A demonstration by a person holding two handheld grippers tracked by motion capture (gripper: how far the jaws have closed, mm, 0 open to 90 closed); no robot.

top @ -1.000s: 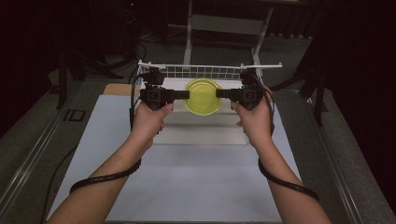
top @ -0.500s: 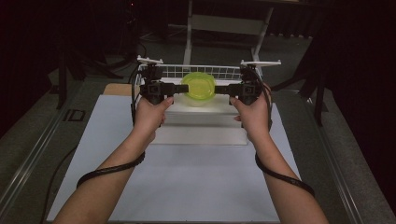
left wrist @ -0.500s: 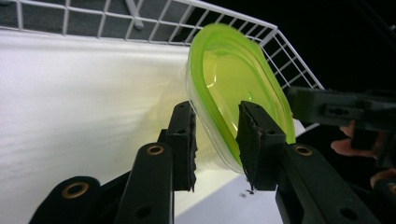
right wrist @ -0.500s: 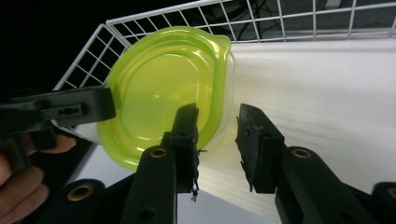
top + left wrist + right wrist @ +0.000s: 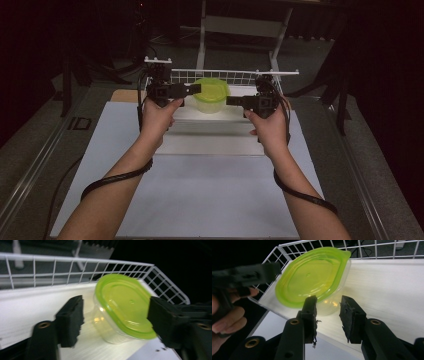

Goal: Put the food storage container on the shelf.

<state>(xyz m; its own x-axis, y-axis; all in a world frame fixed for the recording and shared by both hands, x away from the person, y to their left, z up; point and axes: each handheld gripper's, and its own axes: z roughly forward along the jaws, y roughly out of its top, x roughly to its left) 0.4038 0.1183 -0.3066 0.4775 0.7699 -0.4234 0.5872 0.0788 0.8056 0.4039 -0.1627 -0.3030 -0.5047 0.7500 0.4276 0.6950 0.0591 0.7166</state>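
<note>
Dark room, white table [image 5: 200, 200]; both grippers' jaws gape beside a green-lidded container [image 5: 210, 95].

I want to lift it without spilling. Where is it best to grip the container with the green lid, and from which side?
Probably the green lid rim of the container, taken from two opposite sides: the rim overhangs the clear body, which narrows downward. The wire rack blocks the far side, so come from left and right.

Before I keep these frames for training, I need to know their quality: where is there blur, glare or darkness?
High view: the surroundings are dark, the white table well lit. Left gripper view: the tub and the near jaws are softly blurred. Right gripper view: sharper, with a small bright glint on the tub's clear wall; the hand at the left is out of focus.
</note>
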